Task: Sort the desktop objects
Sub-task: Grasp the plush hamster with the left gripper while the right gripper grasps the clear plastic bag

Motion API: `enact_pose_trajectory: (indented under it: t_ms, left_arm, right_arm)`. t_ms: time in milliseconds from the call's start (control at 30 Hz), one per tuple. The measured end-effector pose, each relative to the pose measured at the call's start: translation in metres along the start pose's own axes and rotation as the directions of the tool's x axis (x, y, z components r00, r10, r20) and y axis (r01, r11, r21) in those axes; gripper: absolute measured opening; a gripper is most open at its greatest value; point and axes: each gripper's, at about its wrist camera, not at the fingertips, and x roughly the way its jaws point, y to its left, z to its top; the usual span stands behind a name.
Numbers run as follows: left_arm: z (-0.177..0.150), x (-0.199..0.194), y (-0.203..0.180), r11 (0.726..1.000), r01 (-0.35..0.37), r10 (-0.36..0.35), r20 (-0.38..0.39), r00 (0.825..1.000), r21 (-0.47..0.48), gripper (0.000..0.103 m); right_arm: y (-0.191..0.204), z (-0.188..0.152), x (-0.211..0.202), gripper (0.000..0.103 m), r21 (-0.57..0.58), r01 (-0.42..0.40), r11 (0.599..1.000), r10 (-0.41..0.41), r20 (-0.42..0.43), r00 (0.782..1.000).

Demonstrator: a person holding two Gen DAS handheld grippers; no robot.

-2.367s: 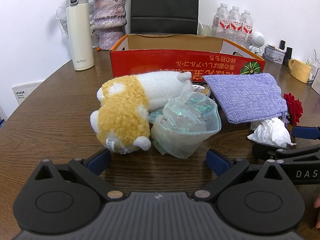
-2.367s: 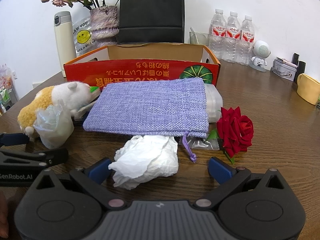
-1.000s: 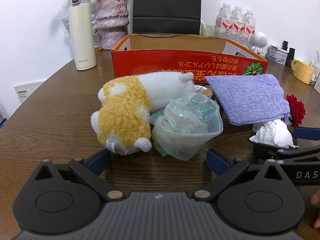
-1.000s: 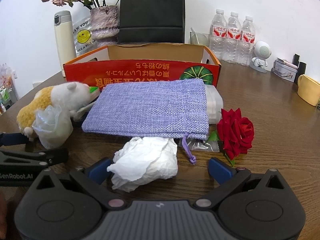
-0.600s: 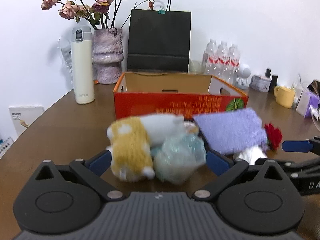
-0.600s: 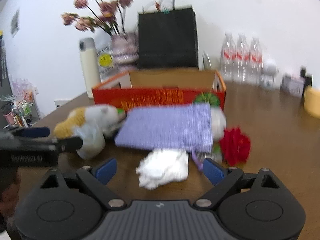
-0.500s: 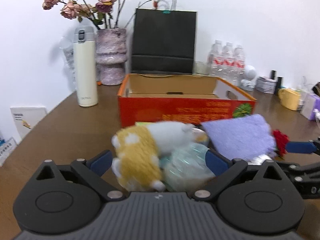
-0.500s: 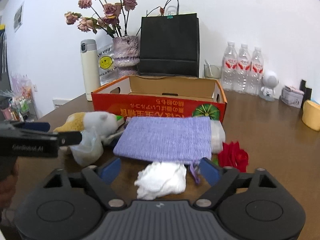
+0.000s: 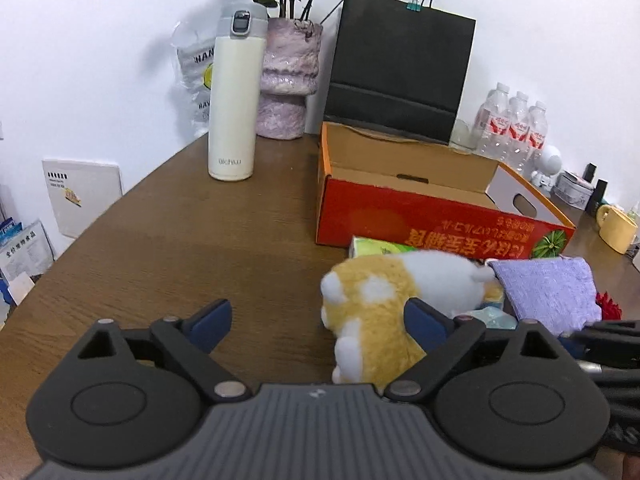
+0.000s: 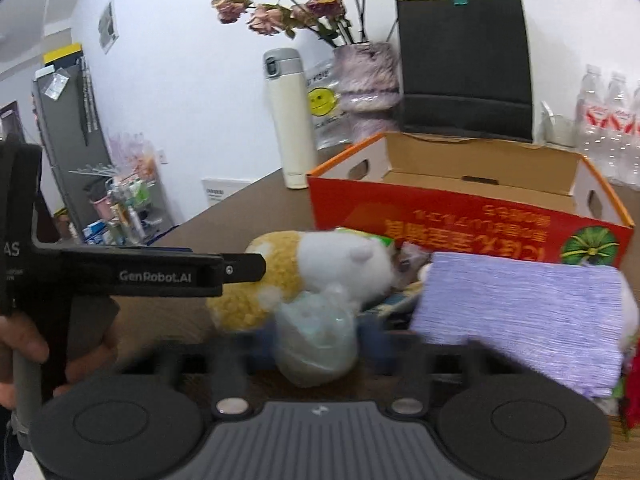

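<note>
We hold our left gripper (image 9: 316, 324) above the brown table (image 9: 180, 248) with its blue-tipped fingers spread wide and nothing between them except bare wood and the near edge of the plush toy (image 9: 384, 304). That yellow and white toy lies on its side just in front of the red cardboard box (image 9: 432, 220), which stands open. A green packet (image 9: 376, 247) is wedged between the toy and the box wall. To the right of the toy lies the purple cloth pouch (image 9: 548, 292), and a bit of a red rose (image 9: 608, 306) shows past its far edge.

Our right gripper (image 10: 316, 344) is blurred in its own camera; its fingers look spread, with the crumpled clear plastic bag (image 10: 316, 340) sitting between them, but we cannot tell whether they touch it. The bag rests against the front of the toy. From this side the left gripper's black arm reaches across in front of the toy, held in our left hand (image 10: 24, 344).

Behind the box stand a white thermos (image 9: 236, 96), a mottled pink vase (image 9: 290, 84) of dried flowers, a black paper bag (image 9: 400, 68) and three water bottles (image 9: 516, 124). A yellow mug (image 9: 618, 228) sits at the far right.
</note>
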Motion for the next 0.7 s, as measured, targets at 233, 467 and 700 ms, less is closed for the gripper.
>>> enact_pose_trajectory:
  t_ms: [233,467,700]
  left_arm:
    - [-0.002,0.015,-0.026,0.997,0.055,-0.052,-0.06,0.997,0.054,0.081]
    - [-0.008,0.001,-0.025,1.0,0.016,-0.015,-0.047,0.999,0.018,0.046]
    - [-0.032,-0.067,-0.024,0.997,0.027,-0.025,-0.026,0.999,0.075,0.046]
  right_arm:
    - [-0.017,-0.015,-0.052,0.005,0.013,0.073,0.997,-0.073,0.06,0.995]
    - [-0.03,-0.035,-0.078,0.032,-0.01,0.054,0.999,-0.053,0.019,0.998]
    - [-0.008,-0.033,-0.071,0.053,-0.07,0.059,0.996,-0.056,0.032,0.998]
